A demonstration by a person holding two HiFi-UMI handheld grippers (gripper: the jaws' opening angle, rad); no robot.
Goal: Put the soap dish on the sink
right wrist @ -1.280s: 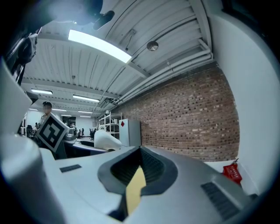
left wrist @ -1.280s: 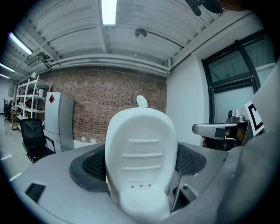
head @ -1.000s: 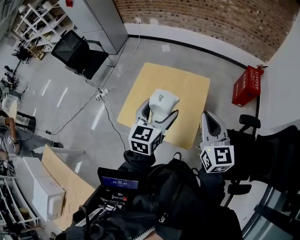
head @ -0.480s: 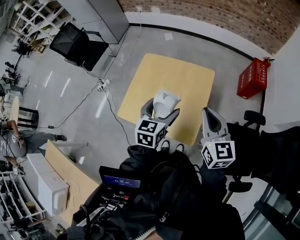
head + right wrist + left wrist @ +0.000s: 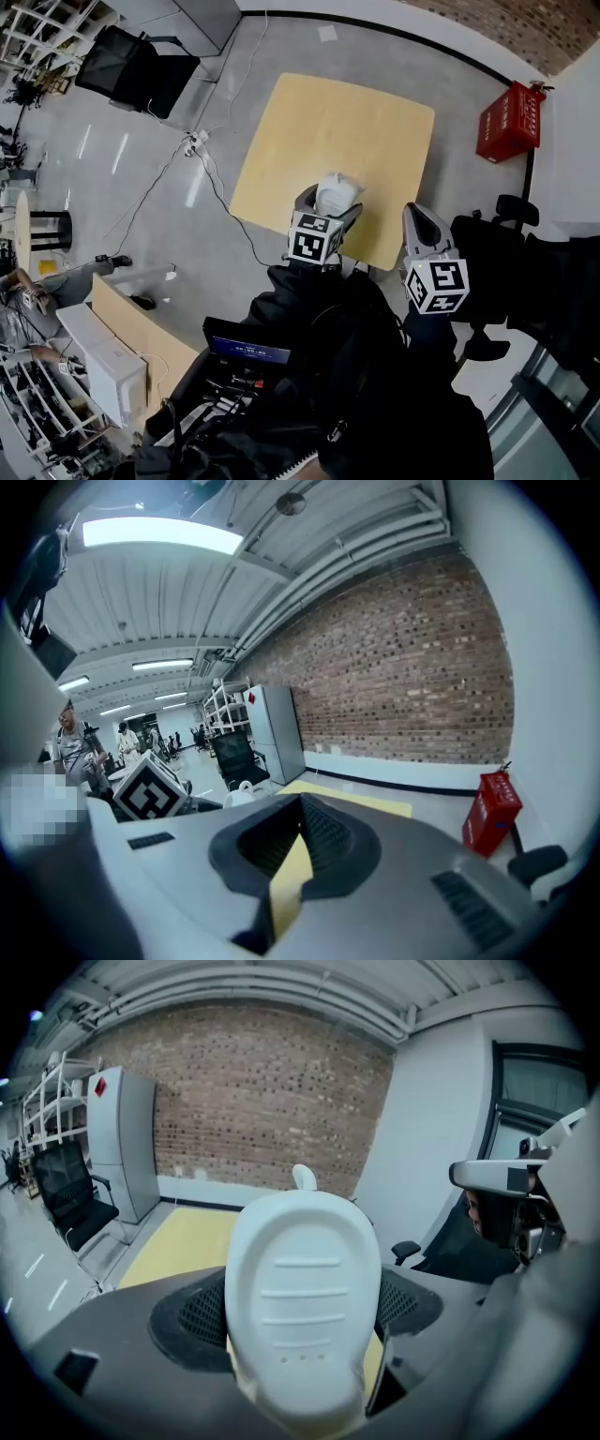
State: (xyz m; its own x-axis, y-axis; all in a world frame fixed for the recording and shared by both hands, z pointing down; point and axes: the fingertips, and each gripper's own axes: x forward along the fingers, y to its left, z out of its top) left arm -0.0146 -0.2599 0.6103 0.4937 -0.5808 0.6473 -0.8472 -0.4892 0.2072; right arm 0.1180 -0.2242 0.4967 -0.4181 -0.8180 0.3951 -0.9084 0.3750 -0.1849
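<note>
- Head view showed the left gripper pinching the white soap dish above the yellow table's near edge, with wide tabletop beyond.
- The right gripper, jaws pressed together, hung beside the near-right corner.

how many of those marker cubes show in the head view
2. One marker cube is on the left gripper, which grips the white soap dish. The second cube is on the right gripper, further right. None seems hidden.
</note>
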